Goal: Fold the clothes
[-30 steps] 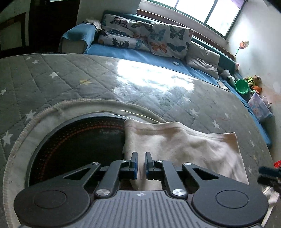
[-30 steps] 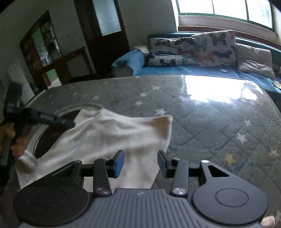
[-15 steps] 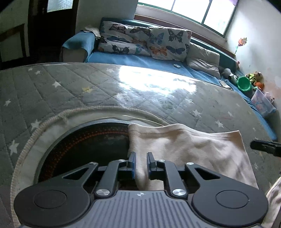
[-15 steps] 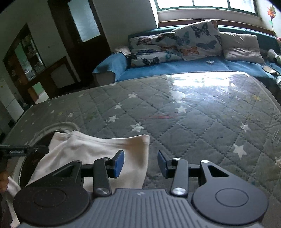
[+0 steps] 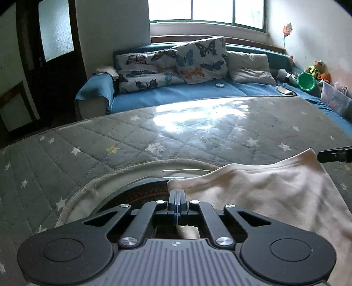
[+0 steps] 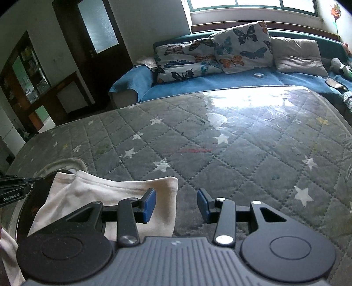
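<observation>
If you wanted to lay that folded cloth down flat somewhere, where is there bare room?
The grey star-quilted mattress lies bare between the cream cloth and the blue sofa, widest to the right. It is crowded on the left, where the cloth overlaps the dark round disc under the left gripper.

We log a garment (image 5: pixel 275 193) lying on the quilted mat (image 5: pixel 154 140), its left part draped over a round glass inset (image 5: pixel 140 189) set in the mat. We place the left gripper (image 5: pixel 177 198) at the garment's left edge, the right gripper (image 6: pixel 176 202) over its right edge. Behind the mat stands a sofa (image 5: pixel 176 94) bearing butterfly cushions (image 5: pixel 198 59), under a window (image 5: pixel 206 11); a door (image 5: pixel 52 44) stands left of the sofa.
</observation>
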